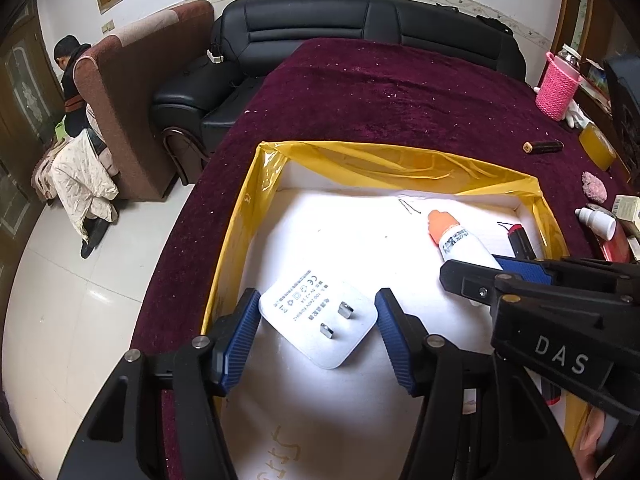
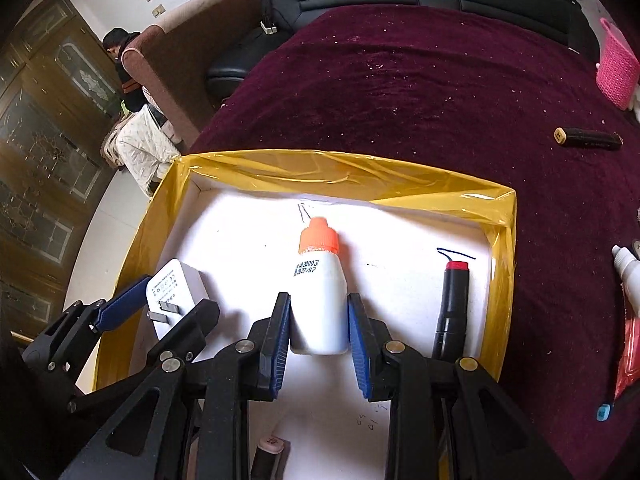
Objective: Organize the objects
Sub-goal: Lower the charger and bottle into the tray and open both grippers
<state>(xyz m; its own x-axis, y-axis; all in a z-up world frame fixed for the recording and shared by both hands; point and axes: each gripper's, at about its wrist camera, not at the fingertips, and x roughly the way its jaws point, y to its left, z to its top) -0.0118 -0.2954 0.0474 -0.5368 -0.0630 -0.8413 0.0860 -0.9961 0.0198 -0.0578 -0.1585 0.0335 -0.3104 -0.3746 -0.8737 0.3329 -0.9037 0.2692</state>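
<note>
A white charger plug rests prongs-up on the white floor of a box with a yellow-taped rim. My left gripper is around it, with its blue pads touching two opposite sides. A white bottle with an orange cap sits in the middle of the box, and my right gripper is shut on its lower body. A black tube with a red tip lies loose in the box to the right of the bottle. Both grippers point down into the box, side by side.
The box stands on a maroon velvet cloth. At the right are a pink basket, a black marker, a yellow block, a pink lump and a white dropper bottle. Beyond is a black sofa. A person sits far left.
</note>
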